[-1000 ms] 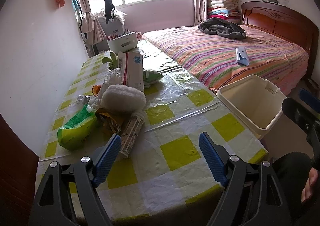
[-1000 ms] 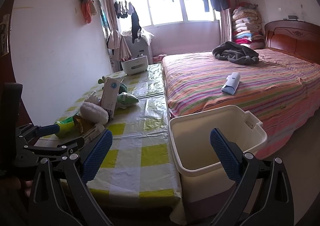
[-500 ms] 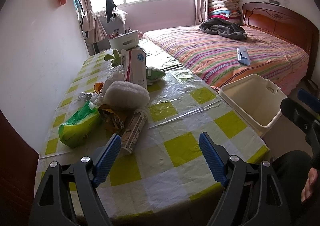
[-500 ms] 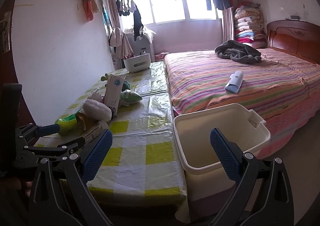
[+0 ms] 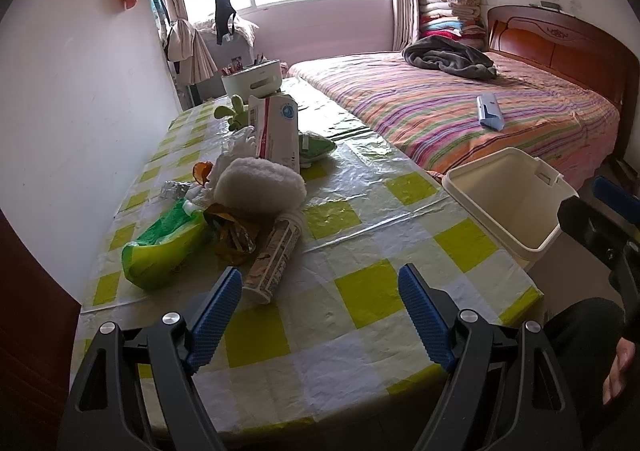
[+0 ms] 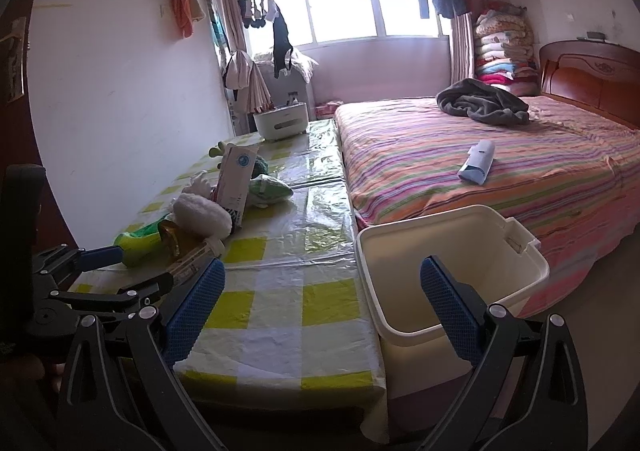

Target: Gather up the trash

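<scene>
You are holding the left gripper (image 5: 320, 311) spread wide over the near edge of a table (image 5: 360, 291) covered in a yellow-checked plastic cloth, gripping nothing. The right gripper (image 6: 322, 307) is also gaping empty, hanging over the gap between the table's right edge and a cream bin (image 6: 452, 263) standing beside it. The trash is lying in a heap on the table's left side: a tube-shaped can (image 5: 274, 257) nearest, then a green bag (image 5: 164, 243), a brown wrapper (image 5: 232, 233), a fluffy white pad (image 5: 260, 183) and, farther back, a standing carton (image 5: 278, 131). A white basket (image 5: 252, 81) is sitting at the far end; a striped bed (image 5: 460, 111) is filling the right side of the room, under a window hung with clothes.

Compared with half a second ago, the left gripper is sitting slightly closer to the heap, and the right view is showing a little less of the bin.

The small items behind the pad are too jumbled to identify.
</scene>
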Demonstrator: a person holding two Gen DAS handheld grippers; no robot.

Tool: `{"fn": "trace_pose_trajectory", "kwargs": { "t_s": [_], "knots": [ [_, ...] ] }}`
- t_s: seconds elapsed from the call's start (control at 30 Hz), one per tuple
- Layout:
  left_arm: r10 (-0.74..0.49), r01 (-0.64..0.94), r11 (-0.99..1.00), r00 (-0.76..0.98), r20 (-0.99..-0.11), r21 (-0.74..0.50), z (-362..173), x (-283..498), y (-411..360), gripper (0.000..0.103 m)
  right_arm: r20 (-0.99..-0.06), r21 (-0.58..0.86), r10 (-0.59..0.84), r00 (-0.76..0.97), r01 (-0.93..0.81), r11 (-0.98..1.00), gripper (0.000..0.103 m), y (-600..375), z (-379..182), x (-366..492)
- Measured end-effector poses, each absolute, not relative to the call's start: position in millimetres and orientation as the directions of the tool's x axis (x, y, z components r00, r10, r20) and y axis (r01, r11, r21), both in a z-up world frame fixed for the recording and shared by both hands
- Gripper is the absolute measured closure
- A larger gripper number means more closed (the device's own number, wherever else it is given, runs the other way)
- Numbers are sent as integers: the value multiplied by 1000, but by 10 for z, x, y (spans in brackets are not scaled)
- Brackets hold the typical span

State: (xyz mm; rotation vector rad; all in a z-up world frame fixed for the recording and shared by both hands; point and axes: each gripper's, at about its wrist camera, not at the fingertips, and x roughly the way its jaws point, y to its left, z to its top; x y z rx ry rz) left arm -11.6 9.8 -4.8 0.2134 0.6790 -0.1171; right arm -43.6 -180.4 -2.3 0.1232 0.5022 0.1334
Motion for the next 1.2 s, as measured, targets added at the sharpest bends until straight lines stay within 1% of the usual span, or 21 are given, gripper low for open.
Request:
{"fn": "trace_pose_trajectory", "kwargs": {
  "t_s": [0.53,1.07,1.2],
  "knots": [
    [-30,152,978,781,-624,142,-2,-131,221,25,-469,139,175,866,-123,983,6,-1710,7,-415],
    [-20,100,991,779,-626,92,-51,-112,517,25,-440,86,228,869,-212,973,6,-1392,119,-232],
    [1,72,993,782,-623,91,-69,-124,663,25,-432,73,265,862,-259,963,6,-1266,153,-131]
  ]
}}
